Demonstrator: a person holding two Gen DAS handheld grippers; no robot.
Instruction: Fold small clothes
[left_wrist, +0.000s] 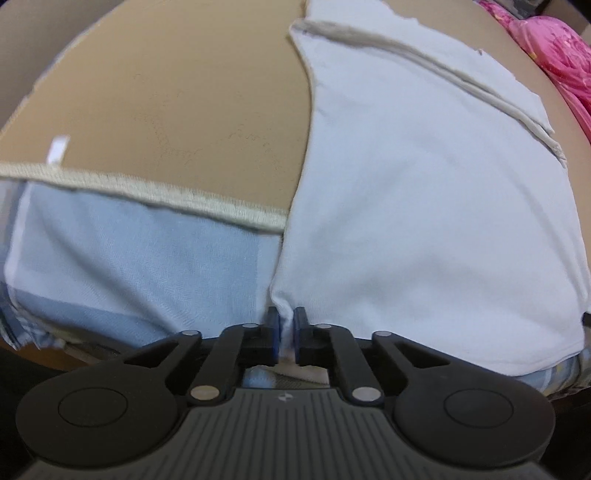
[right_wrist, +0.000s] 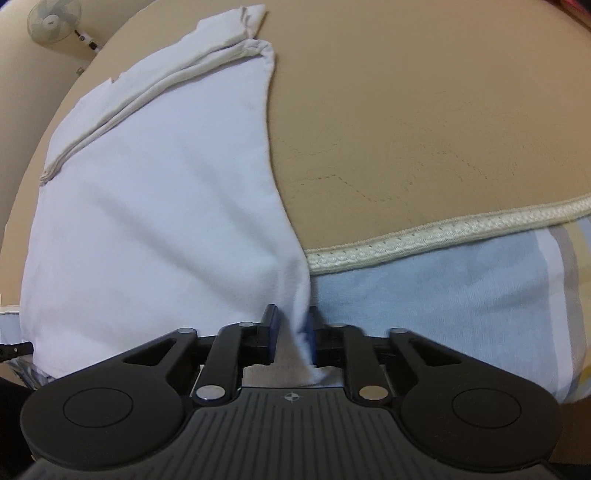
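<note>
A: Big tan tabletop fills the view, and a small white garment lies across it, its near part resting on a pale blue checked cloth with a cream lace trim.

B: From the other side, same garment, same blue cloth, trim running along its far edge.

A: Left hand-held gripper is clenched on the garment's near edge, white fabric pinched between the blue pads.

B: Right hand-held gripper too, clamped on a bunched bit of that white edge.

A: The risk, I'd say: both pinches look thin. Lift unevenly and one corner could slip out, leaving a crooked fold.

B: And the blue cloth sits right beneath. If a pad has caught it as well, which I can't tell, it would drag along.

A: Pink fabric at the far side stays clear.
</note>
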